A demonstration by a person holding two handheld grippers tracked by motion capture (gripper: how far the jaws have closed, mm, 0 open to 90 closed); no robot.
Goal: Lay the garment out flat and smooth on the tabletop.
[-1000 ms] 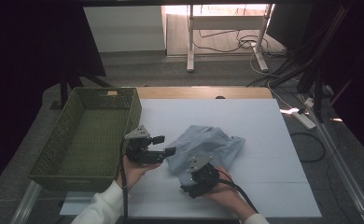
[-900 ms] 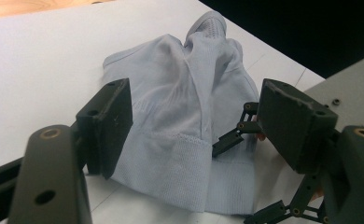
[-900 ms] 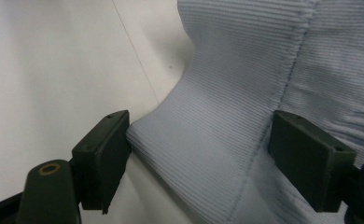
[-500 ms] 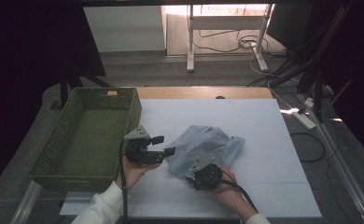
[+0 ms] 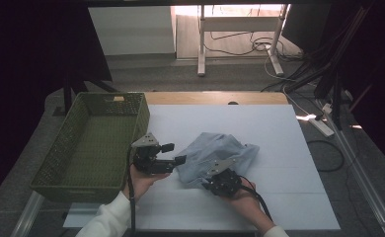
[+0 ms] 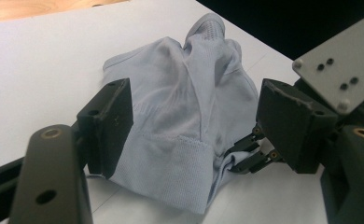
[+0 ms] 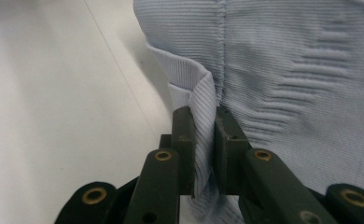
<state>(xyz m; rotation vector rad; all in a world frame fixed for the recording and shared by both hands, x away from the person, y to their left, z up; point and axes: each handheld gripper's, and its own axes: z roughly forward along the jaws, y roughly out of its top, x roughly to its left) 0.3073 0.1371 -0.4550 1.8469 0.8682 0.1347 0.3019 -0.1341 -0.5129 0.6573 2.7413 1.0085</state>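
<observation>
A crumpled light blue garment (image 5: 220, 153) lies in the middle of the white table (image 5: 274, 133). My right gripper (image 5: 208, 183) sits at its near edge. In the right gripper view its jaws have just been closing, and the right gripper (image 7: 204, 121) is now shut on a fold of the ribbed hem (image 7: 203, 93). My left gripper (image 5: 173, 154) stands open at the garment's left side. In the left gripper view the garment (image 6: 189, 102) lies between the wide jaws of the left gripper (image 6: 194, 123), with the right gripper's grey plate (image 6: 343, 70) beyond.
A green mesh basket (image 5: 143, 118) stands on the left of the table, close behind my left hand. The table's wooden far edge (image 5: 215, 97) runs behind the white sheet. Cables and a power strip (image 5: 324, 126) lie on the floor at the right.
The right gripper's jaws have closed onto the garment's near hem. The left gripper has kept still.
</observation>
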